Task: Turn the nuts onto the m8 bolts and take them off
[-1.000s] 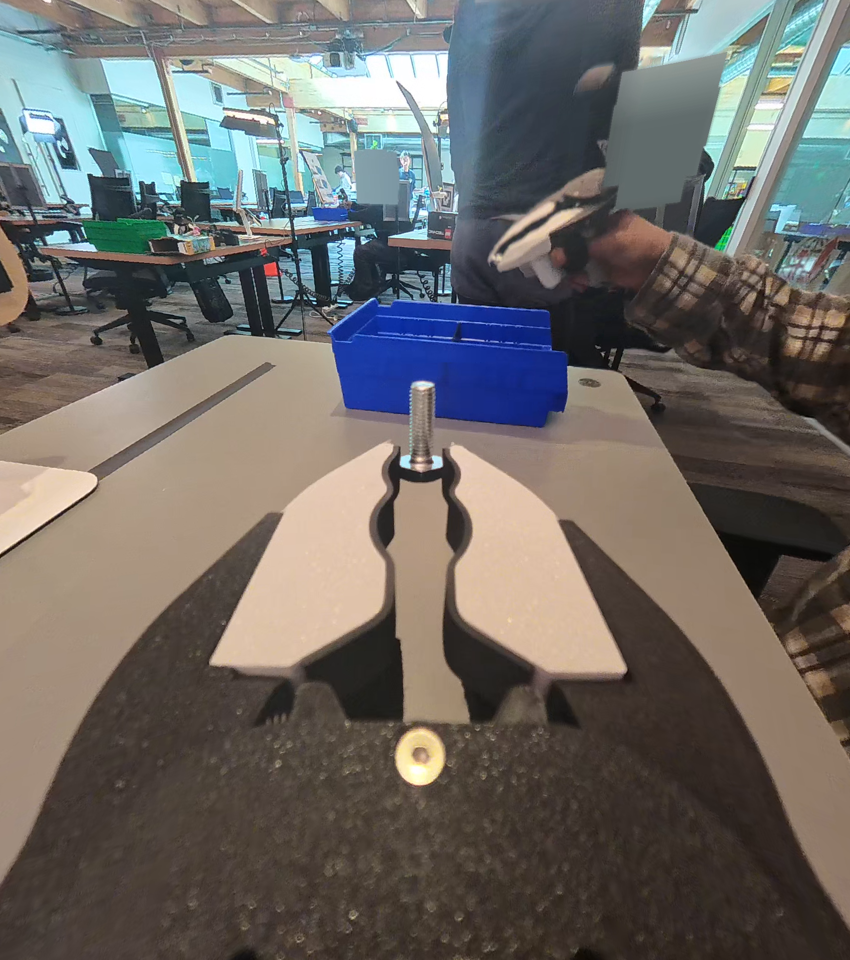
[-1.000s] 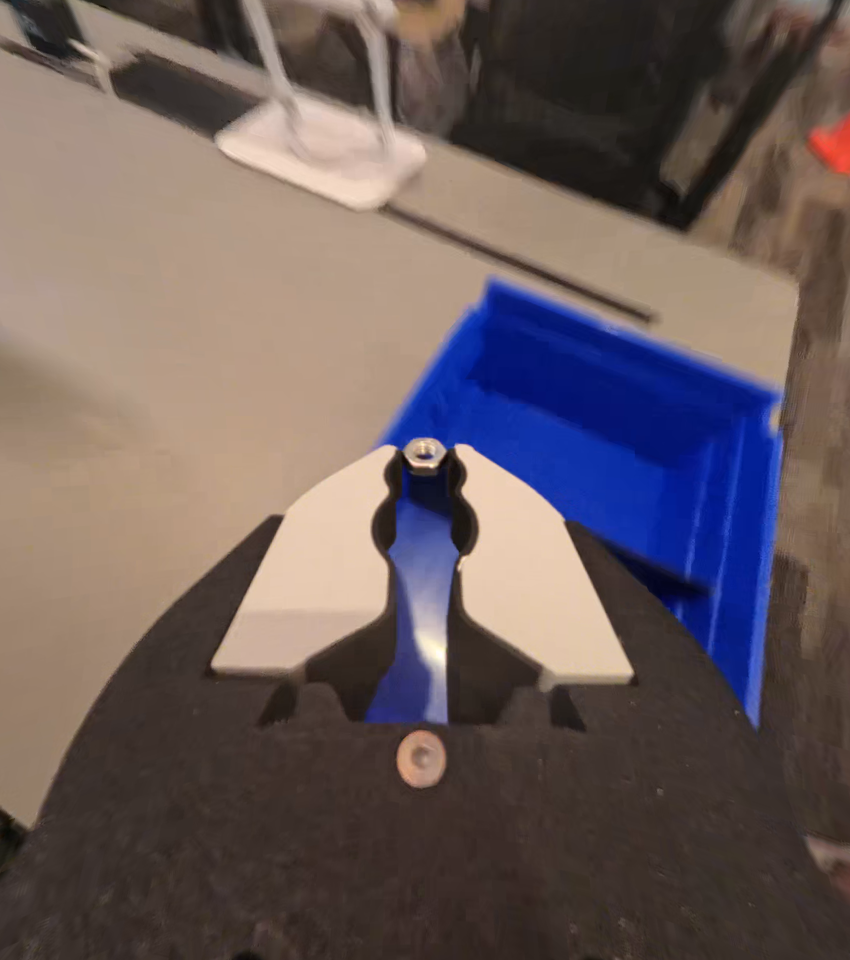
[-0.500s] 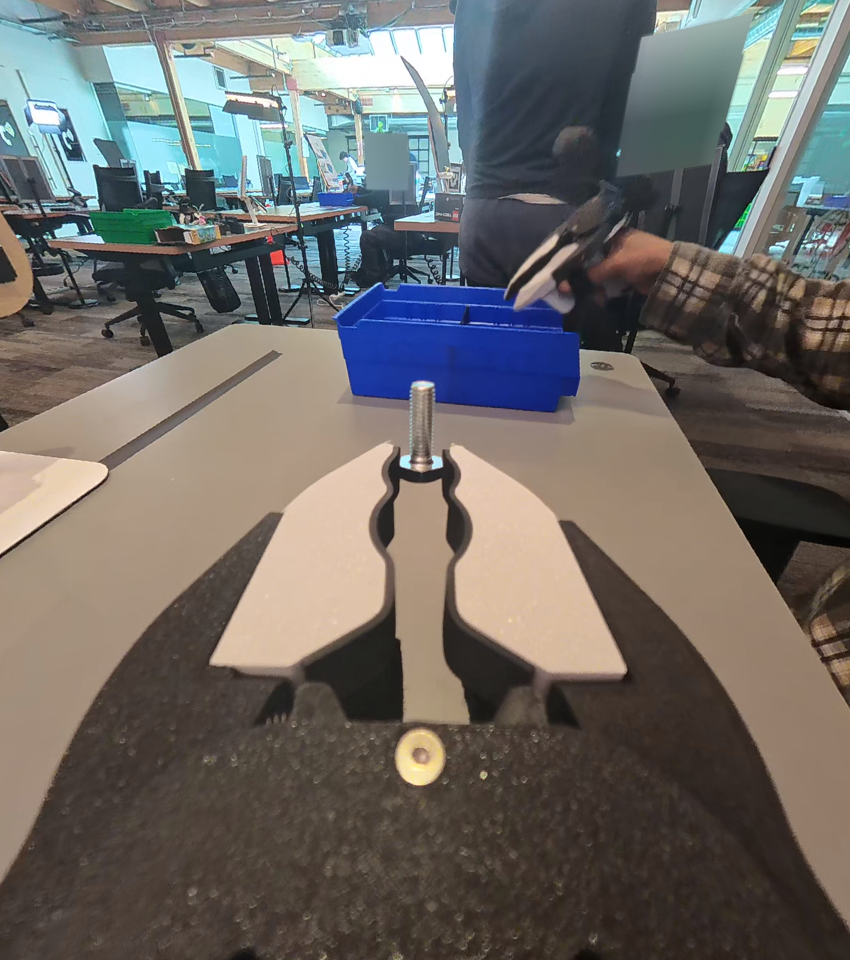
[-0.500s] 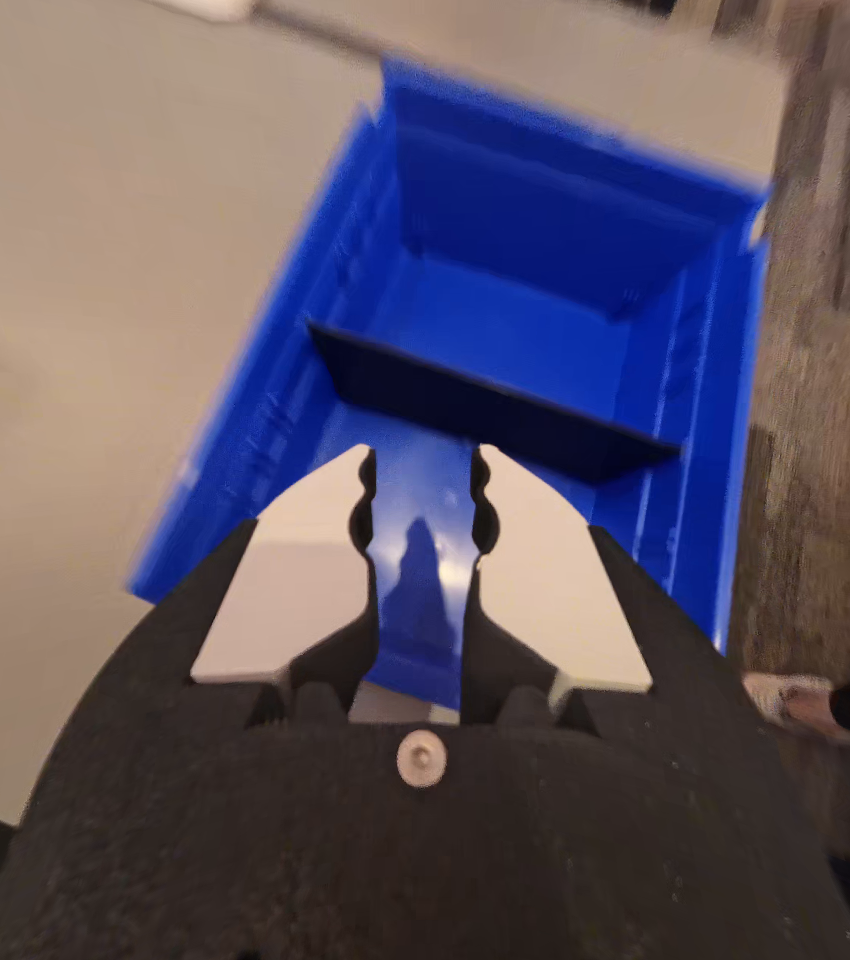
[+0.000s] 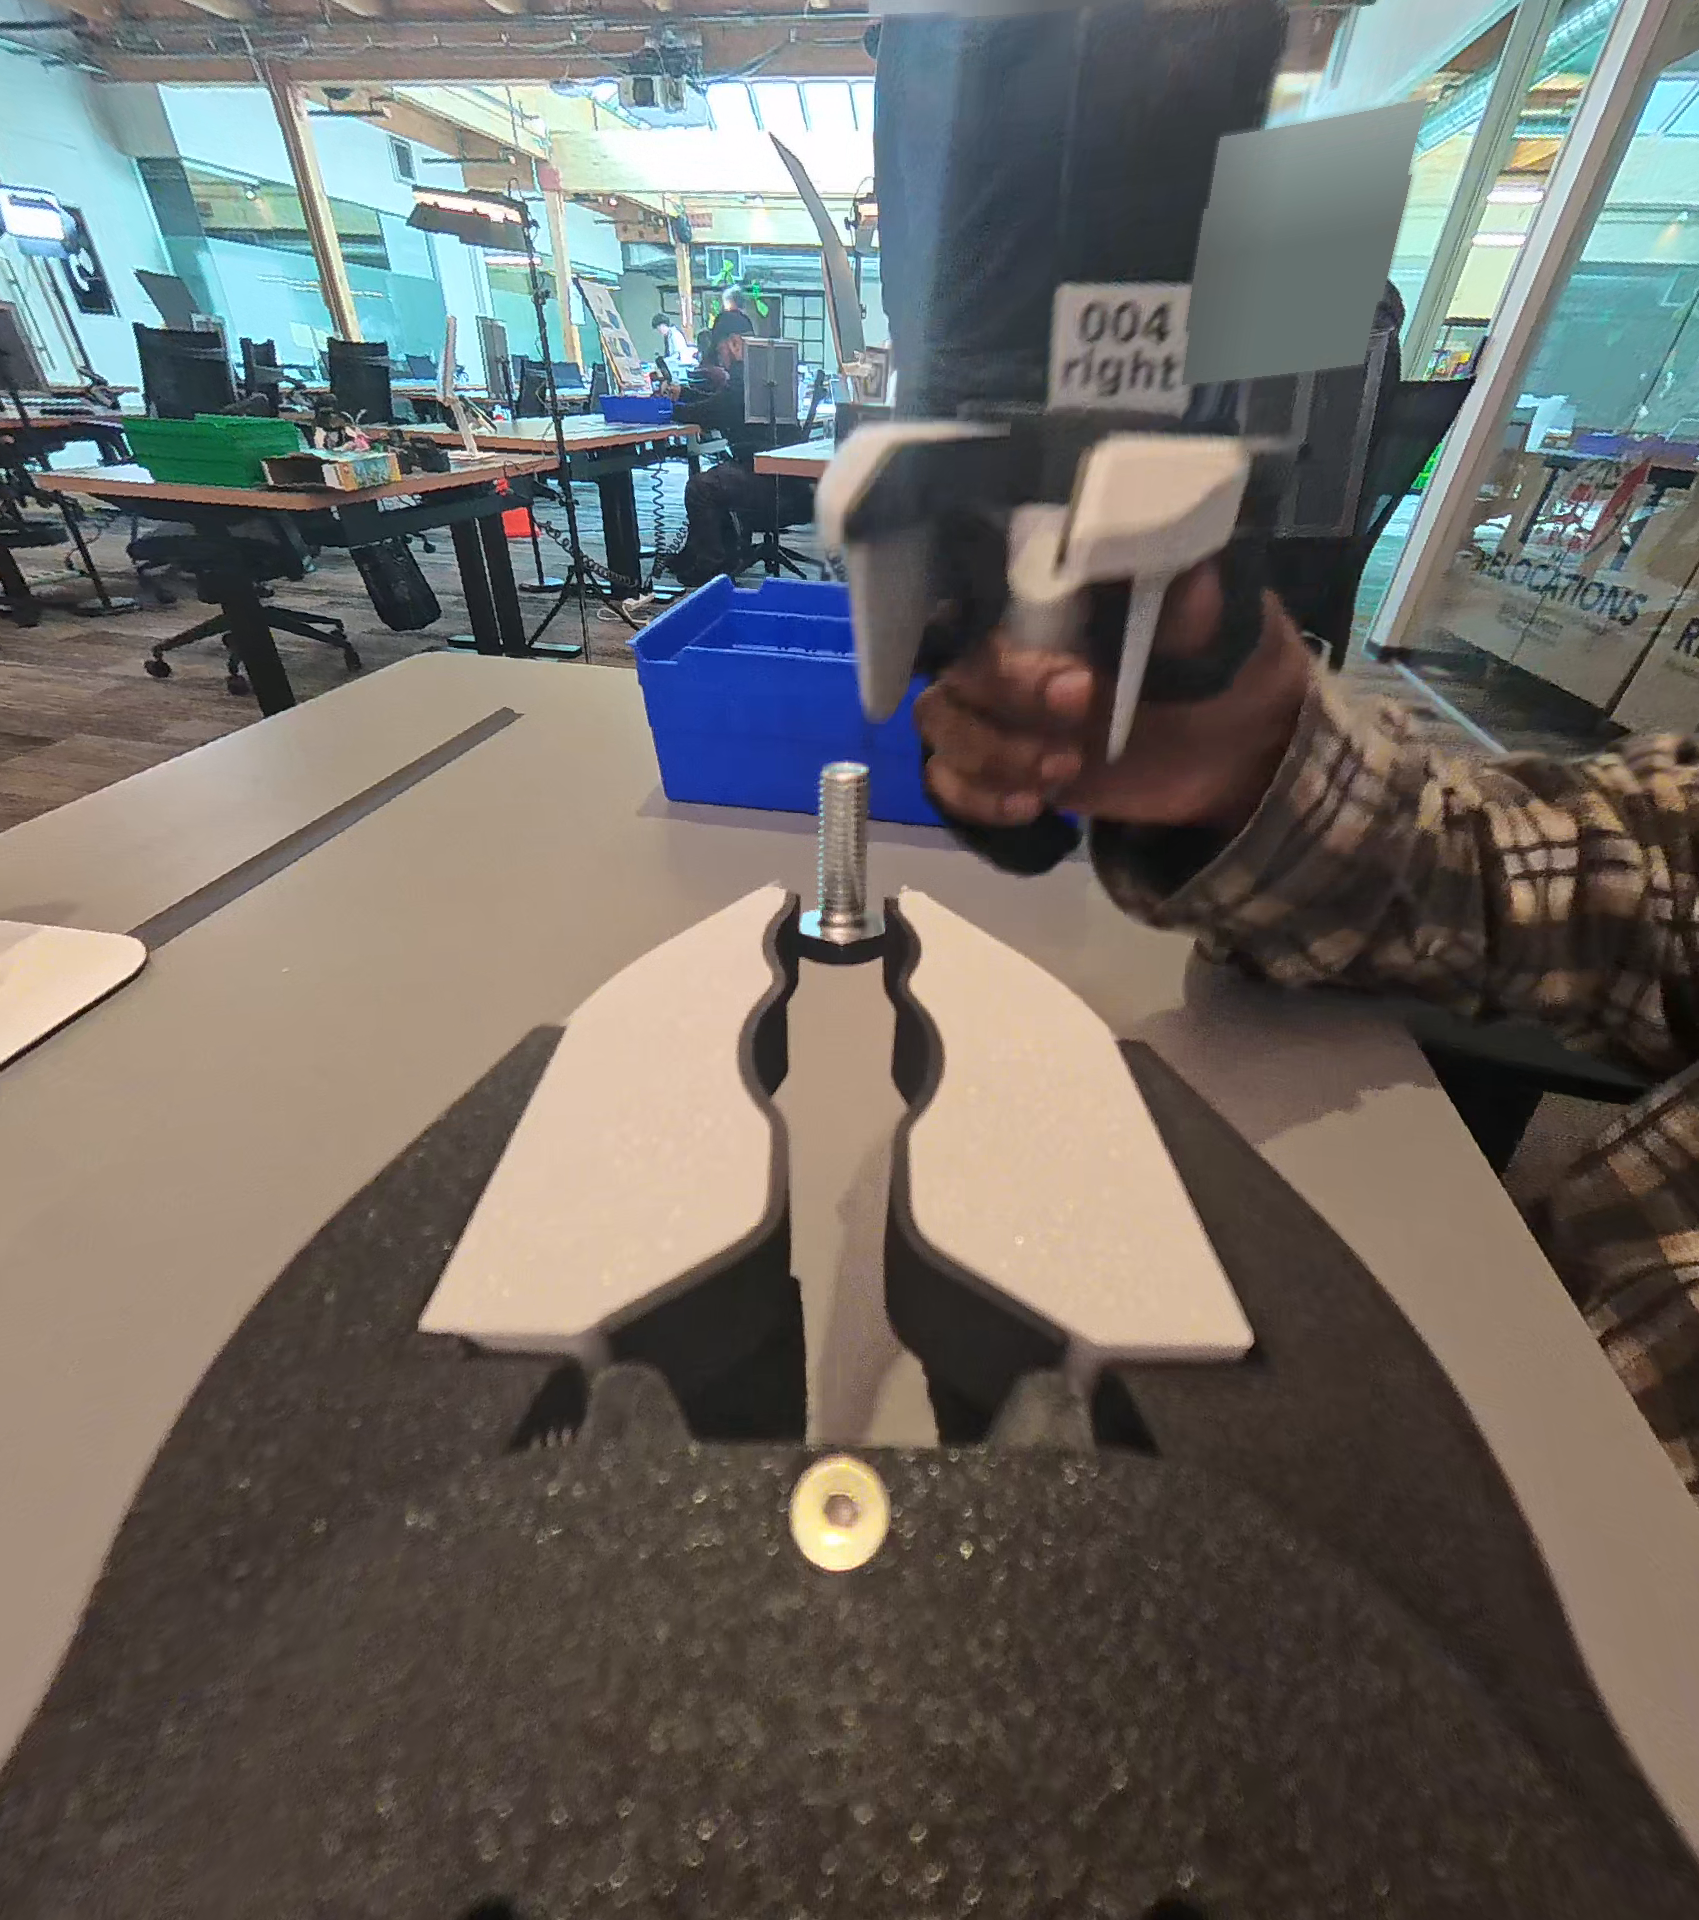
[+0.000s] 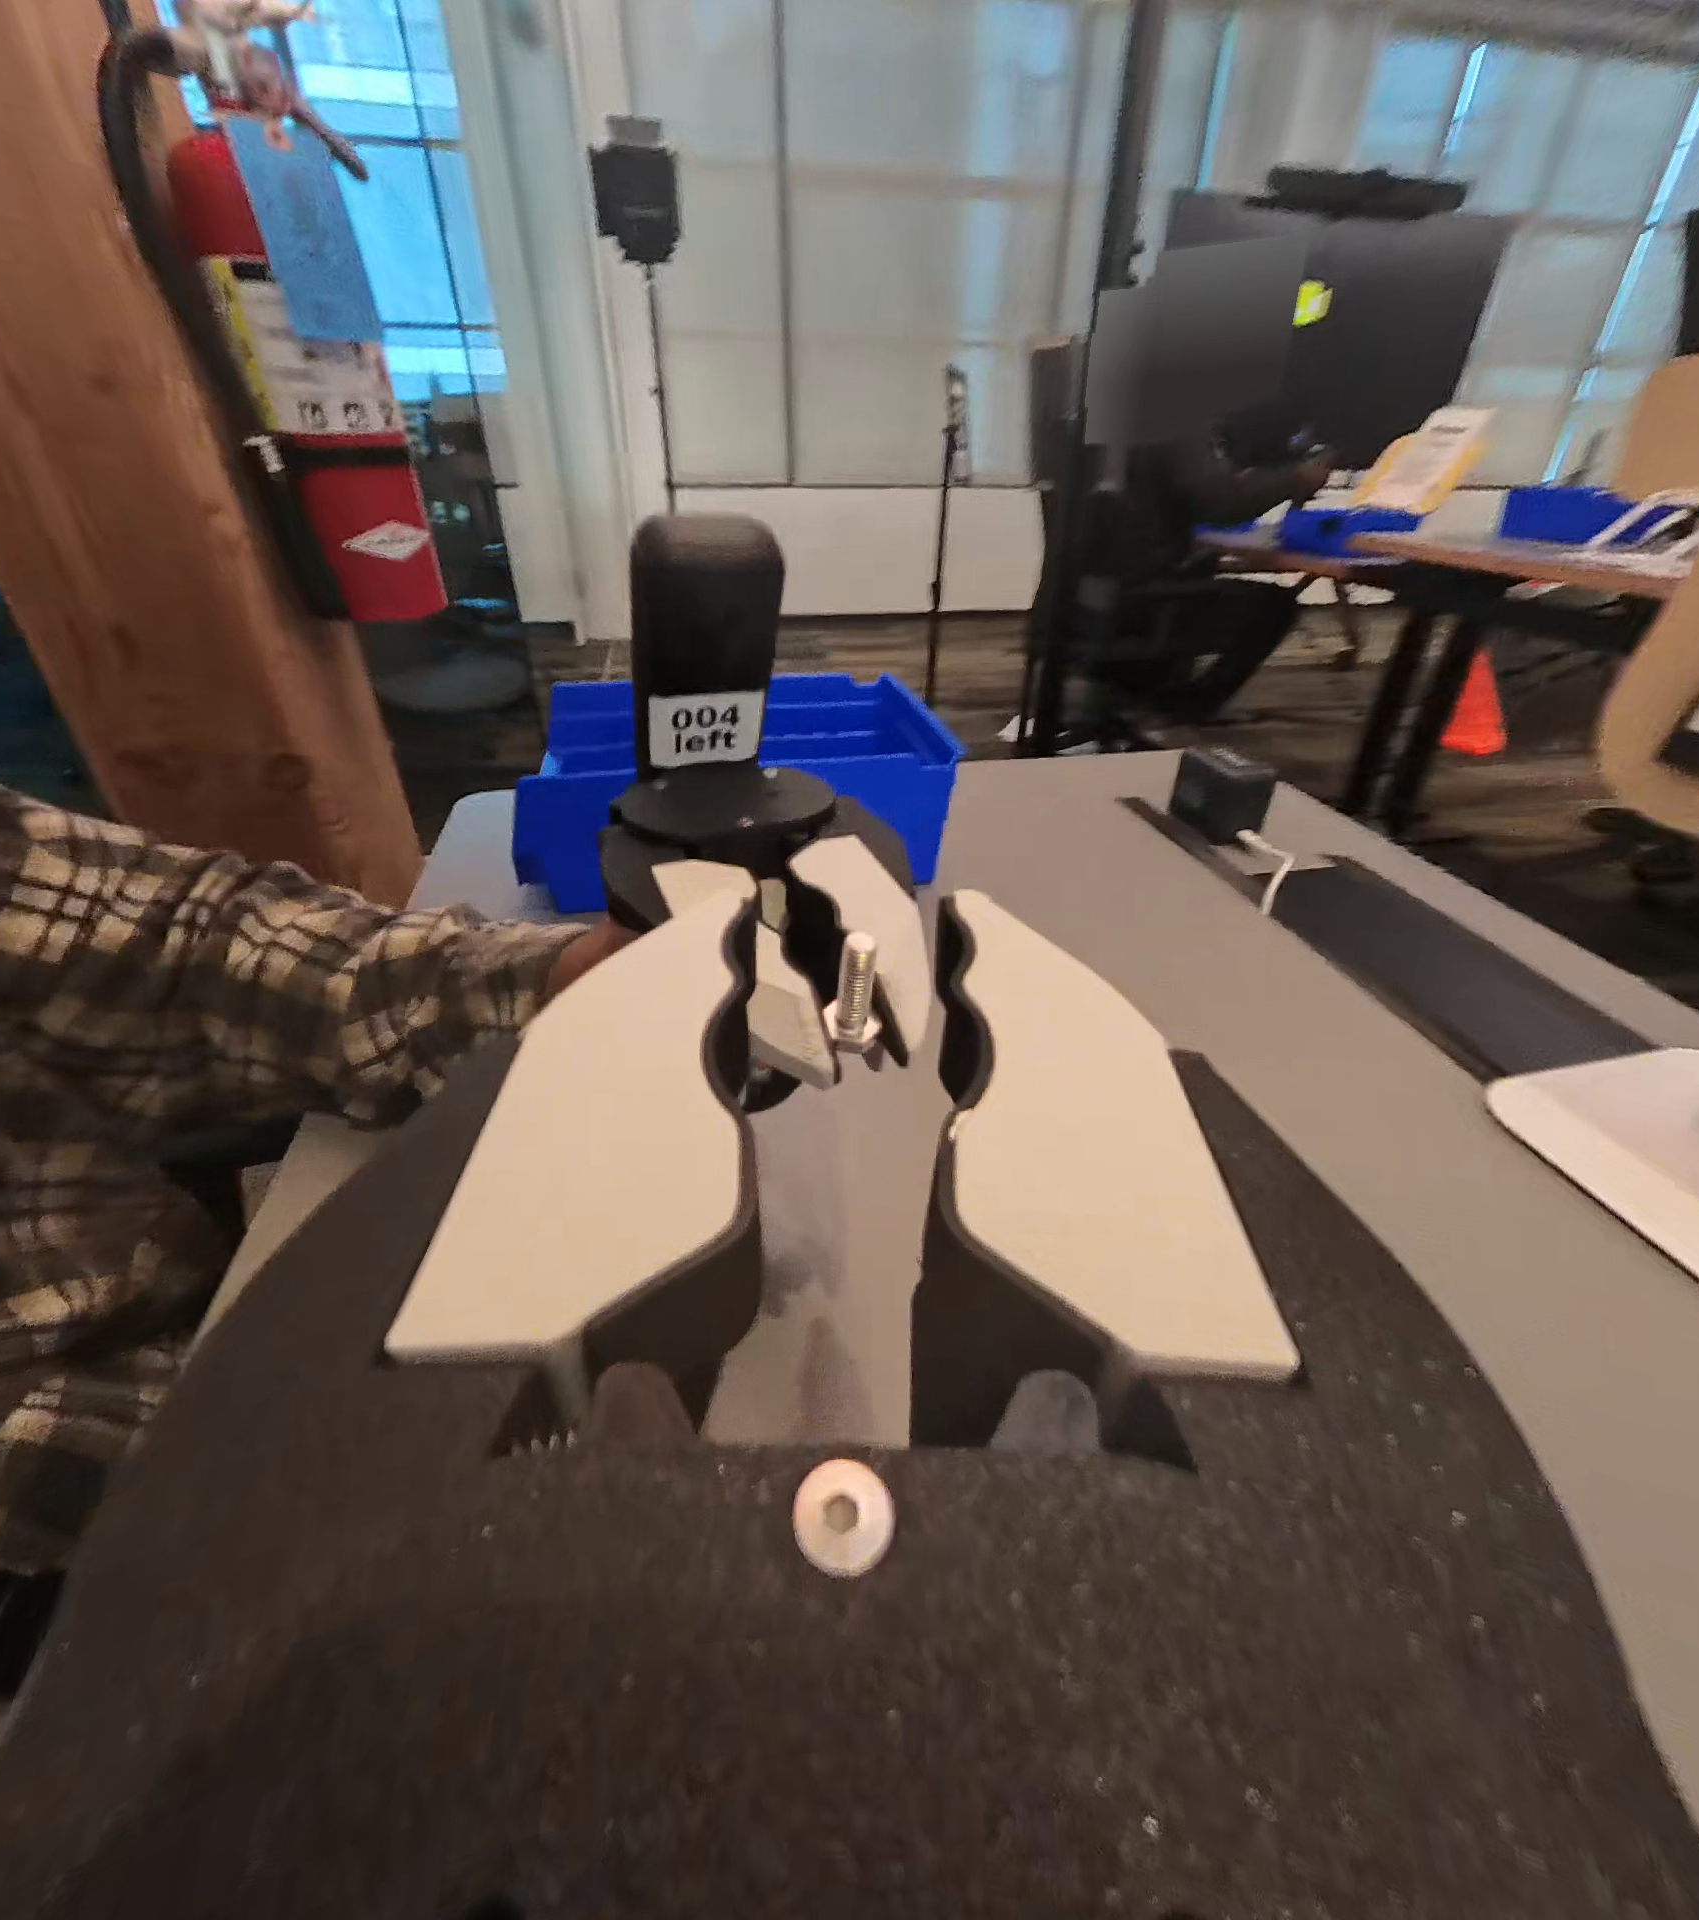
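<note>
The left claw is clamped on the head of the bolt, holding it upright with its threaded shank pointing up, just above the grey tabletop. The right claw stands wide and empty, its fingers on either side of the bolt as its own camera sees it; in the left view it hangs just above and beyond the bolt's tip, in front of the blue bin. No nut shows on the bolt or in either claw (any in the bin are hidden from here), so the bolt looks bare and the step in hand appears to be bringing the free claw back to it. If a nut is to go on next, it should be gripped flat across its sides, brought down square over the tip and turned gently at first so the threads catch without crossing. The left claw should keep the shank vertical and steady, since a tilted bolt would make the start bind.
</note>
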`<state>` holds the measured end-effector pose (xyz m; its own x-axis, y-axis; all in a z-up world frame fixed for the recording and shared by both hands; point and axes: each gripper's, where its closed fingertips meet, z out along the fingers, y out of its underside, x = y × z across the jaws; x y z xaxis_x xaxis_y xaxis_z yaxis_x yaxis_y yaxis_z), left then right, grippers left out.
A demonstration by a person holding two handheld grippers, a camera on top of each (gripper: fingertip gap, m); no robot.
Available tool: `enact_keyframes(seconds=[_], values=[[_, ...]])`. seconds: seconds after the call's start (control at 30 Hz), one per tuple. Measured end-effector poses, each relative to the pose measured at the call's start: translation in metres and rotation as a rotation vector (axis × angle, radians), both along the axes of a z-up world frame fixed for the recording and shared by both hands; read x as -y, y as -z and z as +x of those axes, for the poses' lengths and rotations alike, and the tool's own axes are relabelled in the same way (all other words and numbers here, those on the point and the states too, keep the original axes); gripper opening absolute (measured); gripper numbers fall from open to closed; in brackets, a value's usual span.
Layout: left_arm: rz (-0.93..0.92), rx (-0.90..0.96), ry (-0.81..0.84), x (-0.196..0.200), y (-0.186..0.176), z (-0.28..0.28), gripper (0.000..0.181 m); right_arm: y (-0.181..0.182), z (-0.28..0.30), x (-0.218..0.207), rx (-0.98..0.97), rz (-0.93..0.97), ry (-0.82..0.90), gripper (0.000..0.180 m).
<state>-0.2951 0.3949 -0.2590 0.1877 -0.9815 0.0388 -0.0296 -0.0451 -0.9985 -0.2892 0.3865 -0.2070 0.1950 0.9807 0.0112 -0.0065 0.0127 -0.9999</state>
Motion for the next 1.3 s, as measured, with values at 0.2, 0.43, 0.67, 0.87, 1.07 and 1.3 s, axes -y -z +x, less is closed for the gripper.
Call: enact_keyframes(seconds=[0.2, 0.43, 0.67, 0.87, 1.07, 1.3], values=[[-0.003, 0.009, 0.018, 0.003, -0.002, 0.0, 0.014, 0.02, -0.022, -0.005, 0.01, -0.027, -0.062, 0.025], [0.006, -0.003, 0.036, 0.008, -0.001, 0.005, 0.014, 0.026, -0.026, 0.0, 0.013, -0.033, -0.119, 0.007], [-0.026, 0.034, 0.102, 0.014, -0.002, 0.01, 0.024, 0.012, -0.009, 0.007, 0.027, 0.018, -0.063, 0.007], [-0.073, 0.029, 0.078, 0.005, 0.006, 0.01, 0.049, -0.019, 0.139, -0.066, 0.216, 0.029, 0.422, 0.007], [-0.057, -0.025, 0.083, 0.008, 0.014, 0.015, 0.047, 0.029, 0.357, -0.123, 0.482, -0.246, 0.973, 0.007], [-0.03, -0.066, 0.08, 0.009, 0.022, 0.018, 0.04, 0.101, 0.409, -0.117, 0.608, -0.459, 1.02, 0.009]])
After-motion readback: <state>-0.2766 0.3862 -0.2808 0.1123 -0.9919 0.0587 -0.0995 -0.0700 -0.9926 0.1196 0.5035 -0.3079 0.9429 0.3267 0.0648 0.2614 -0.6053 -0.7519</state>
